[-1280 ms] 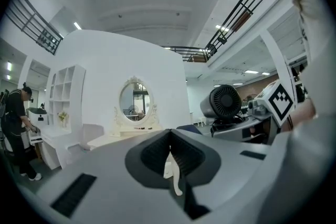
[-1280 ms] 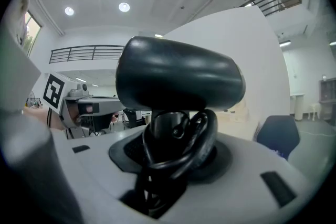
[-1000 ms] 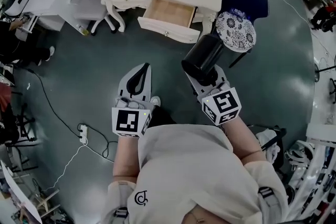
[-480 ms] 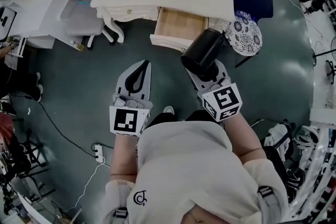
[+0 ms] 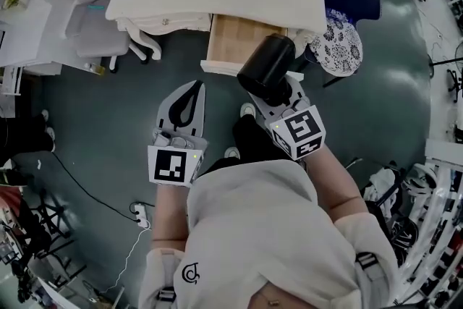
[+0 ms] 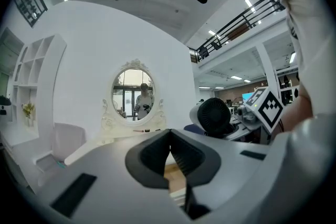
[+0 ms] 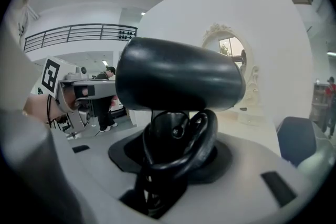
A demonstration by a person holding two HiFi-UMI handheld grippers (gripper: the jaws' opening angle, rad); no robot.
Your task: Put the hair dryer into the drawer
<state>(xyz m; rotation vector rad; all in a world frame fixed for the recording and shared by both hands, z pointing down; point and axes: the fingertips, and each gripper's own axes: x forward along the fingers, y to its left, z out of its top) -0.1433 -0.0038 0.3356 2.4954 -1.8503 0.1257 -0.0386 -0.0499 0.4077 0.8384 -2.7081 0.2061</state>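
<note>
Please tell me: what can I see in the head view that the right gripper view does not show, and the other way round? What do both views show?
Only the head view shows the open drawer, with its wooden inside, and the grey chair. Only the right gripper view shows how the right gripper is shut on the handle of the hair dryer, the cord looped there, and the oval mirror. Both show the black hair dryer in the right gripper.

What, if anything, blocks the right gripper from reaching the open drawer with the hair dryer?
Probably nothing, so yes. The drawer stands open, and the right gripper holds the hair dryer close to its front edge.
</note>
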